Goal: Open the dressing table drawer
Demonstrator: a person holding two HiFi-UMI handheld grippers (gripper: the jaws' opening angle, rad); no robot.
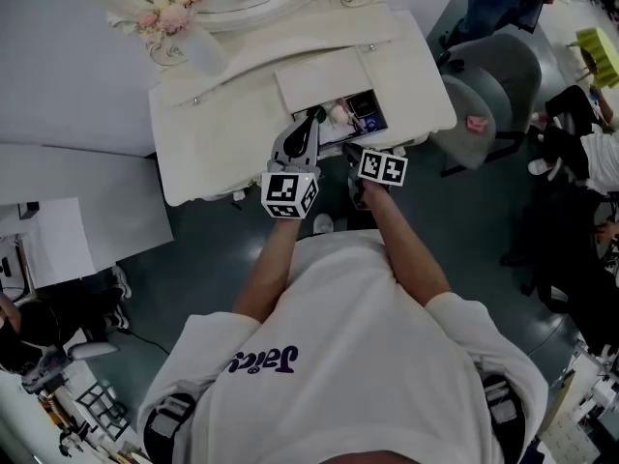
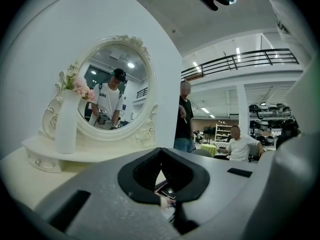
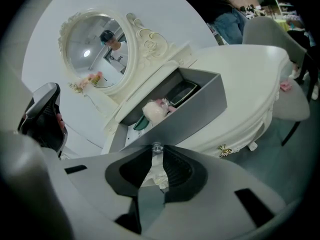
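The cream dressing table [image 1: 213, 133] has its middle drawer [image 1: 350, 114] pulled partly out, and small items show inside. In the right gripper view the drawer's grey front panel [image 3: 190, 111] stands clear of the table, with a pale pink bundle [image 3: 154, 111] and a dark flat item in it. My right gripper [image 3: 157, 153] is shut on the drawer's small clear knob [image 3: 157, 147]. In the head view it sits under its marker cube [image 1: 382, 167] at the drawer's front. My left gripper [image 1: 311, 124] hovers level over the tabletop beside the drawer, jaws shut [image 2: 160, 152] and holding nothing.
An oval mirror [image 2: 112, 96] and a white vase of pink flowers [image 1: 179, 27] stand at the table's back. Two grey chairs [image 1: 493, 90] are to the right of the table. A person [image 2: 186, 116] stands behind it, and others sit farther right.
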